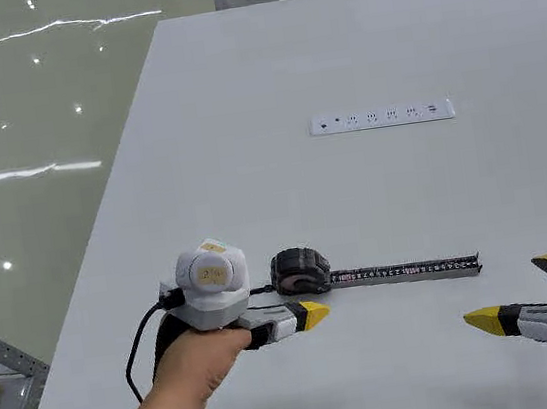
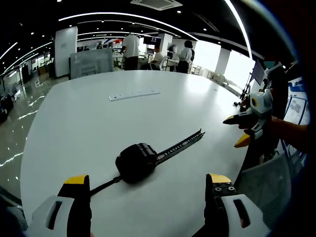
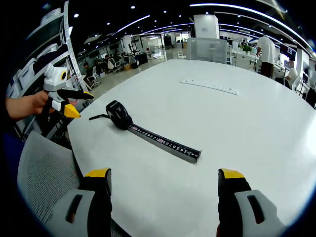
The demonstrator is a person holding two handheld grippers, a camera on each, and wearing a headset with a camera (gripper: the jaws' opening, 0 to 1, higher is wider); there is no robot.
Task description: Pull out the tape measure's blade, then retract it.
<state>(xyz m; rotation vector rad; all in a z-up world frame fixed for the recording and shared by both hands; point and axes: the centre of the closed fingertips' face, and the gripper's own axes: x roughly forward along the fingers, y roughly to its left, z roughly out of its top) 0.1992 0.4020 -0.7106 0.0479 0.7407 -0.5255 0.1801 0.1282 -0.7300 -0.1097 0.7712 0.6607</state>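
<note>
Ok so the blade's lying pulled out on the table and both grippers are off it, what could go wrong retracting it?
Neither gripper holds the case, so the open left gripper may push it across the table rather than grip it. If the blade lets go, it could whip back, its hook end skidding. The strap by the case might snag a jaw.
</note>
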